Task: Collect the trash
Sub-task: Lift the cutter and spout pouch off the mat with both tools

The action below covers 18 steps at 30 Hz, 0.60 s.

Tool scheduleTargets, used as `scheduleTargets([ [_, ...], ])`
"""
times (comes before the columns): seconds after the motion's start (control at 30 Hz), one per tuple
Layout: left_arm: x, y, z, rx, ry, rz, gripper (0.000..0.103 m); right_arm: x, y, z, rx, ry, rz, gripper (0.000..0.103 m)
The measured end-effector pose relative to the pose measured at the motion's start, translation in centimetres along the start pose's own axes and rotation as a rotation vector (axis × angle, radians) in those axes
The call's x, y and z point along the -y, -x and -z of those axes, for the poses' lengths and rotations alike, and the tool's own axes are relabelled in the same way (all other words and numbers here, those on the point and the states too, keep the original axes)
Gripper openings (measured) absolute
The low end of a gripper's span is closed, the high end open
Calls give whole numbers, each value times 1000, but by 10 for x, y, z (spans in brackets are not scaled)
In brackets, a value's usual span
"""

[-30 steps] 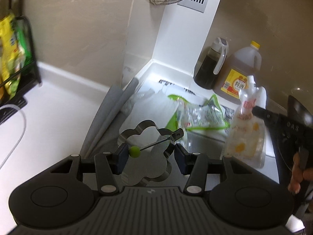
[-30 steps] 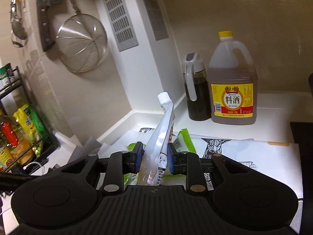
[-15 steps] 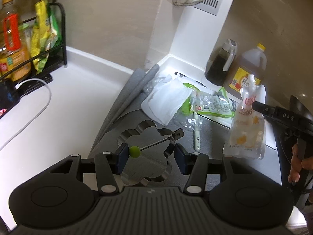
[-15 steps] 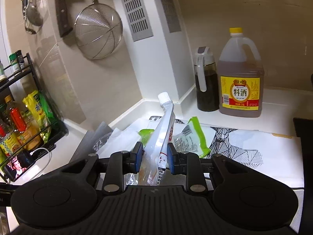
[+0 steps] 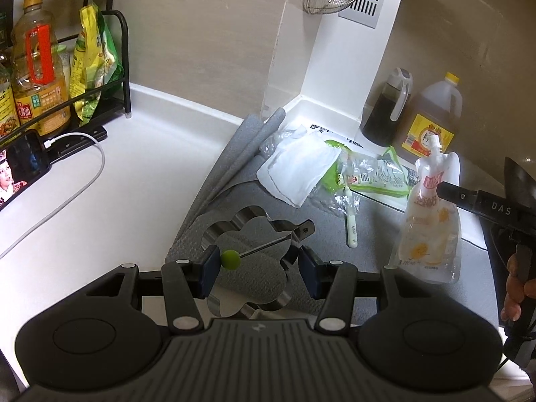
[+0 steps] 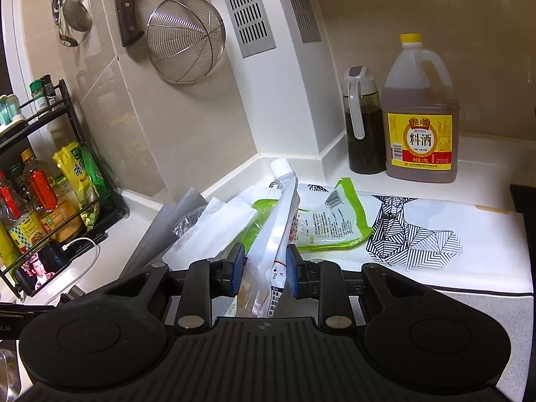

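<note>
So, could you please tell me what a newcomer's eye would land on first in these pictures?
Probably the white spouted drink pouch, held upright in the right gripper above the litter on the counter. Next, the flower-shaped metal egg mould with its green knob, clamped in the left gripper over the grey mat.

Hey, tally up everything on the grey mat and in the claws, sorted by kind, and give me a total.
Spout pouch: 1, in the right claw
Flower mold: 1, in the left claw
White bag: 1
Green wrapper: 1
White stick: 1
Total: 5
</note>
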<state>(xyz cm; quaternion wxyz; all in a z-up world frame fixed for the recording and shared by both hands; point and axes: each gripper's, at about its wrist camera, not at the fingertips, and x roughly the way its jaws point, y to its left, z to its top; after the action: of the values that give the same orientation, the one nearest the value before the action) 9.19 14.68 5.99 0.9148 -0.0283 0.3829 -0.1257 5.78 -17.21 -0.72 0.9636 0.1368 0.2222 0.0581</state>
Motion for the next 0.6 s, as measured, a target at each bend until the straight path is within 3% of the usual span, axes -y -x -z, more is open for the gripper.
scheduleTargets([
  [0.37,12,30,26,81,1,-33,57,-2,25,17,60,23,-63,28],
  [0.6,28,67,63,119,1,-59,57,-5,72,35,121,55,-138,28],
])
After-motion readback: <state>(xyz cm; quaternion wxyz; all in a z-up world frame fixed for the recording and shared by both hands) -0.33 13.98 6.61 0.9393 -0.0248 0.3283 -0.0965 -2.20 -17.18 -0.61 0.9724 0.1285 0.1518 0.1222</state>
